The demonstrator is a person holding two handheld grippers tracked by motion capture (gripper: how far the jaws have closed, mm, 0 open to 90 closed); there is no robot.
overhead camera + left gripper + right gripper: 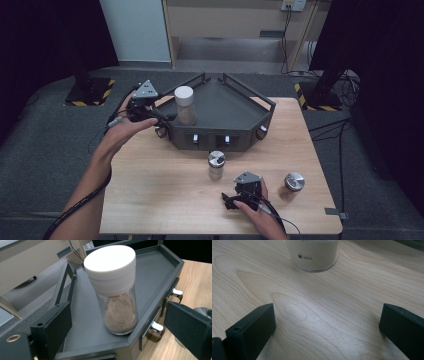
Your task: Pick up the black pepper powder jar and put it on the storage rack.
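One pale wooden worktop [165, 200] carries a dark grey angular metal tray [235, 107] at its far side; a white-capped glass jar of brown powder [185, 105] stands inside it, left, between the wide-open left tongs [167, 117]. Right tongs [231, 202] gape near.

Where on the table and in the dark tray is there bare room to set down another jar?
The dark tray floor is bare right of the white-capped jar. The table is bare along its near-left part. The near-right is crowded: two metal-capped jars flank the right hand-held gripper.
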